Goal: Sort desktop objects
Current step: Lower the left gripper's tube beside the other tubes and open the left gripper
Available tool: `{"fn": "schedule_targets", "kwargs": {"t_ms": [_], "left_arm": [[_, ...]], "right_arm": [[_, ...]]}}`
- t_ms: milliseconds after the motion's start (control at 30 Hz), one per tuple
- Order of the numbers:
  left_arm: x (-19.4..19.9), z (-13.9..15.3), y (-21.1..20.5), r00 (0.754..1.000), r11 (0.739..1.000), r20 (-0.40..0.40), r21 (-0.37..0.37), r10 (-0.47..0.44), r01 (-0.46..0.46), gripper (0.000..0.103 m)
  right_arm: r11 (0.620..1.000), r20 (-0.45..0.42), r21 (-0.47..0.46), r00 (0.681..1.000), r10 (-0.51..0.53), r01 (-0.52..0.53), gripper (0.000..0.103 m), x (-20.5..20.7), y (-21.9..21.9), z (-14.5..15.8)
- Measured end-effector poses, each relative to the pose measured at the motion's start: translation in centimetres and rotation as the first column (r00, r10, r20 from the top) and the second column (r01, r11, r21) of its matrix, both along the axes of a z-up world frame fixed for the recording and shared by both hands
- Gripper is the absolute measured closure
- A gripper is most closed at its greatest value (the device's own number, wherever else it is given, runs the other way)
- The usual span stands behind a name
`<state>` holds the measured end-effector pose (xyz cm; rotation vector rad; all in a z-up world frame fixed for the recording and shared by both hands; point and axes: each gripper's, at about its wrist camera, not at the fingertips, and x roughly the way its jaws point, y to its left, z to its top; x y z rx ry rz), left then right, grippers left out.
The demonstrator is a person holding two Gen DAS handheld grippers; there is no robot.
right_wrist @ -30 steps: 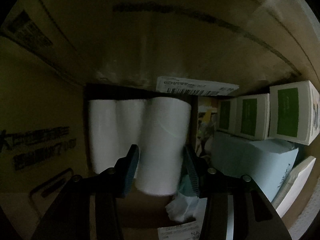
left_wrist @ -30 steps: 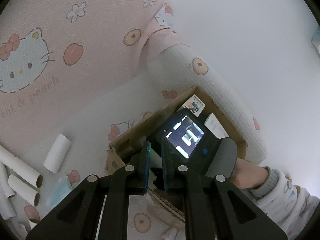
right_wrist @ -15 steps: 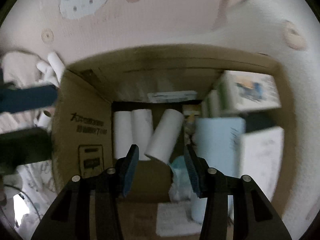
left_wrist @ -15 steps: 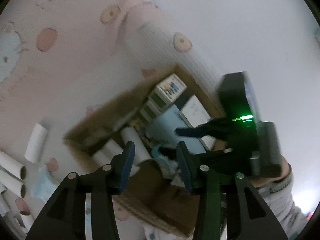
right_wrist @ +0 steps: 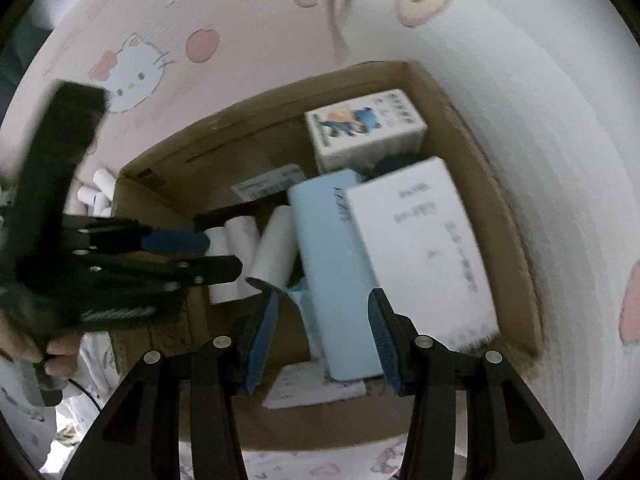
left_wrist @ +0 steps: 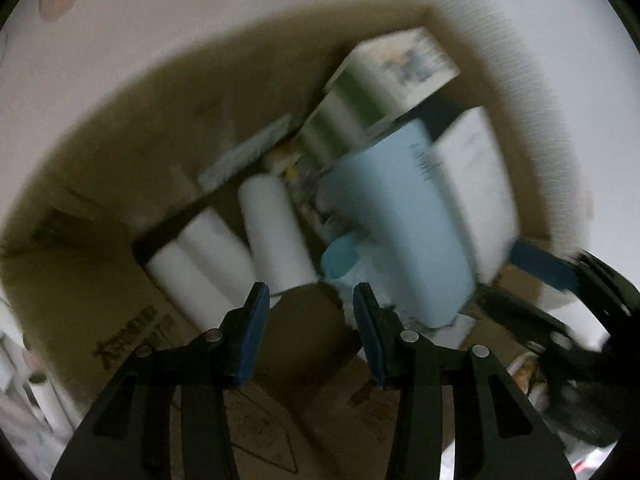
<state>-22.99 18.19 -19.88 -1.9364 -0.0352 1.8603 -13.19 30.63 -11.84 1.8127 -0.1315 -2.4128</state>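
Note:
A brown cardboard box (right_wrist: 500, 208) lies open on a pink Hello Kitty bedspread. Inside are several white paper rolls (right_wrist: 276, 240), a light blue box (right_wrist: 340, 264), a white box (right_wrist: 420, 240) and green-and-white cartons (right_wrist: 360, 128). My right gripper (right_wrist: 322, 308) is open and empty above the box's near side. My left gripper (left_wrist: 306, 300) is open and empty, low inside the box near the rolls (left_wrist: 276, 224); it also shows at the left of the right wrist view (right_wrist: 216, 254). The left wrist view is blurred.
Loose white paper rolls (right_wrist: 98, 192) lie on the bedspread (right_wrist: 248, 20) beyond the box's left side. A rolled pink and white quilt (right_wrist: 540, 100) runs along the box's right side. A white paper slip (right_wrist: 320, 384) lies on the box floor.
My right gripper has risen out of the box, leaving the roll it held leaning on the other rolls. My left gripper has opened and dropped into the box.

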Motion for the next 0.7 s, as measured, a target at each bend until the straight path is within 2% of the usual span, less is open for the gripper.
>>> {"fn": "schedule_targets", "kwargs": {"t_ms": [100,333,500,600,700], "left_arm": [[-0.6,-1.6,0.2,1.0,0.997,0.018,-0.077,0.026,-0.024,0.055],[-2.1,-4.5,0.6,0.988,0.99,0.104,-0.093,0.116,-0.106,0.055],[-2.1,-5.8,1.4,0.991,0.981,0.081,-0.173,0.103,-0.088,0.055],[-2.2,-6.2,1.4,0.993,0.968,0.05,-0.236,0.103,-0.088,0.055],[-2.2,-6.5,1.7,0.994,0.969,0.064,-0.235,0.087,-0.069,0.055]], "right_arm": [[0.999,-0.025,-0.032,0.999,-0.023,0.022,0.059,1.1,0.8,0.5],[0.995,-0.055,-0.08,0.997,-0.059,0.054,0.059,3.1,2.4,1.1],[0.993,-0.064,-0.098,0.996,-0.067,0.061,0.059,3.7,2.8,1.4],[0.995,-0.068,-0.074,0.995,-0.074,0.069,0.059,3.6,2.8,1.1],[0.995,-0.069,-0.073,0.995,-0.073,0.068,0.059,3.7,3.1,1.2]]}}
